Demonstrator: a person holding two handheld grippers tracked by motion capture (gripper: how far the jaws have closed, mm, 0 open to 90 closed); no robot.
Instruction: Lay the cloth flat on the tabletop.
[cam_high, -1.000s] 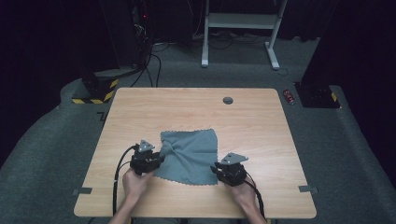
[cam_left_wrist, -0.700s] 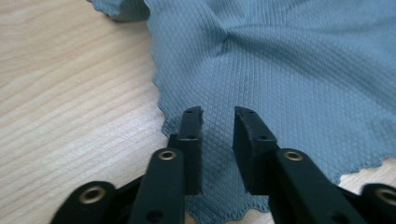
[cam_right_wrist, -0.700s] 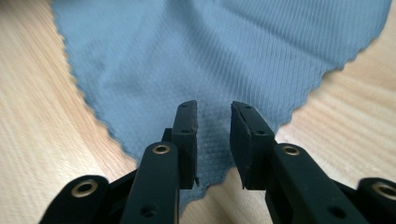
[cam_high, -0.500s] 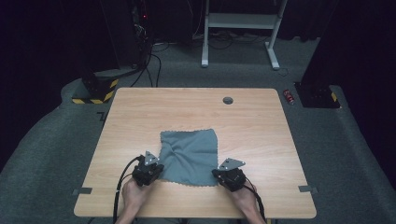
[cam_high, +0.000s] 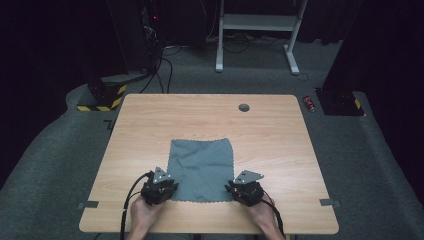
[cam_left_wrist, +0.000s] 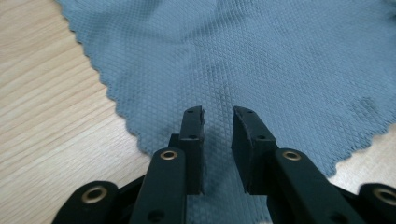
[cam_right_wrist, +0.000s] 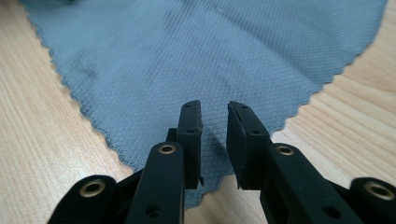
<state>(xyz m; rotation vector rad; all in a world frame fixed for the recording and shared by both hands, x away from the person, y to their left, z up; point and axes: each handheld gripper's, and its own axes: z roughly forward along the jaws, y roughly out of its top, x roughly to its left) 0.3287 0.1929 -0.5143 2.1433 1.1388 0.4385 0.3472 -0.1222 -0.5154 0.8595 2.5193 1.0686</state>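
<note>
1. On the worktop (cam_high: 150, 120), a grey cloth (cam_high: 201, 167) lay flat near the person's edge.
2. The left claw (cam_left_wrist: 218, 117) sat over its near-left corner, jaws slightly apart.
3. The right claw (cam_right_wrist: 215, 112) sat over the near-right corner, jaws likewise apart.

Left tongs (cam_high: 165, 182) pulled back from cloth (cam_high: 201, 167) 9 o'clock edge to its 7 o'clock corner. Right tongs (cam_high: 237, 188) barely shifted.

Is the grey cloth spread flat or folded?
Spread flat: the cloth lies as one open rectangle on the table, all scalloped edges showing.
</note>
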